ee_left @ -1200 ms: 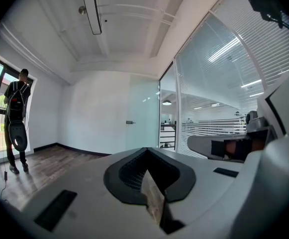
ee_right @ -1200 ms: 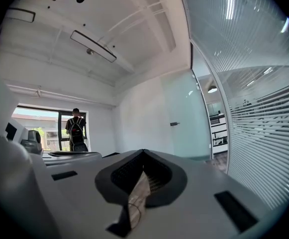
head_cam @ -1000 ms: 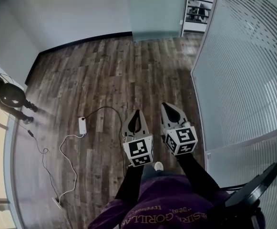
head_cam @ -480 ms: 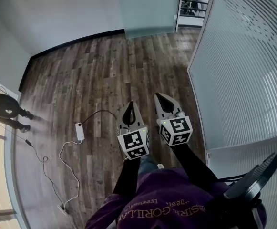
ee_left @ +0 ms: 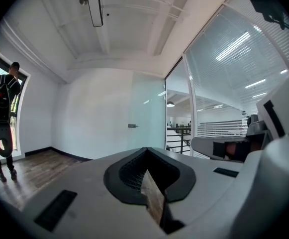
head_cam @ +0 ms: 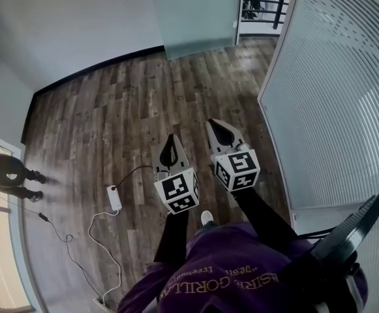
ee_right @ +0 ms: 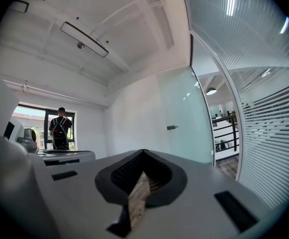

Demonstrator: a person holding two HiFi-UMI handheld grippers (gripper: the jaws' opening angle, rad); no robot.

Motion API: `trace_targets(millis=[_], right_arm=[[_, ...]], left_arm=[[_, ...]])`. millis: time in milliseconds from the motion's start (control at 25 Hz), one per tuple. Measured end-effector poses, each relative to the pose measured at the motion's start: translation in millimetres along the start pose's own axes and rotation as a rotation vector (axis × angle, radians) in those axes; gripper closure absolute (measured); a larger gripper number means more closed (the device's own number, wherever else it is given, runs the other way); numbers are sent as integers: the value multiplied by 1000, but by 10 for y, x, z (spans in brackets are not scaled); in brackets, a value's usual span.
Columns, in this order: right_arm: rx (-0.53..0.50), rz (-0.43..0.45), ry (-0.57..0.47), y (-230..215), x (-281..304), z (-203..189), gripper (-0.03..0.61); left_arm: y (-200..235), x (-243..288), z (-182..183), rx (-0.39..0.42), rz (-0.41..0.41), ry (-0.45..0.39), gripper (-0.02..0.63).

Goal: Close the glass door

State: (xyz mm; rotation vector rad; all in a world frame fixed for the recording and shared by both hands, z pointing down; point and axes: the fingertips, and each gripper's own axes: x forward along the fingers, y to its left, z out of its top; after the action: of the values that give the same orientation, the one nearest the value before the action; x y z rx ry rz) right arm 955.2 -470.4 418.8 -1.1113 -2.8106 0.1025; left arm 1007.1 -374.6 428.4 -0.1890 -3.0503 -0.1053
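Room: wood floor (head_cam: 104, 103) under both sets of fingers, with a white wall beyond them.
Glass wall (head_cam: 339, 96): striped, running along just right of the right fingers.
Left gripper (head_cam: 170, 140): held level, jaws pressed together tip to tip, nothing between them; its own view (ee_left: 145, 151) shows the same.
Right gripper (head_cam: 214, 124): level, just right of the left one, jaws also fully together and empty (ee_right: 143, 152).
Door (head_cam: 196, 15): frosted glass, well ahead of both pairs of fingertips and apart from them, standing swung open beside the gap in the glass wall.
Handle (ee_right: 171, 127): small metal piece on the door's face, ahead of the right fingers.
Railing (head_cam: 261, 2): dark bars past the doorway, ahead and right of the fingers.
Cable (head_cam: 113, 197): white adapter and cord on the floor, left of the left fingers.
Person (ee_left: 2, 118): standing by the window, far left of the fingers.
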Motion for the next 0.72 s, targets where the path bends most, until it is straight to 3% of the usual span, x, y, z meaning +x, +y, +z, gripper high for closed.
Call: trace_targets(millis=[480,720], right_arm=[[-18,10,21,-66,867,72,588],[-19,55,15,-217,1349,112,588]], left_arm=[[466,738,63,-39,20,9,618],[572,1195,107,-39,57,-7,618]])
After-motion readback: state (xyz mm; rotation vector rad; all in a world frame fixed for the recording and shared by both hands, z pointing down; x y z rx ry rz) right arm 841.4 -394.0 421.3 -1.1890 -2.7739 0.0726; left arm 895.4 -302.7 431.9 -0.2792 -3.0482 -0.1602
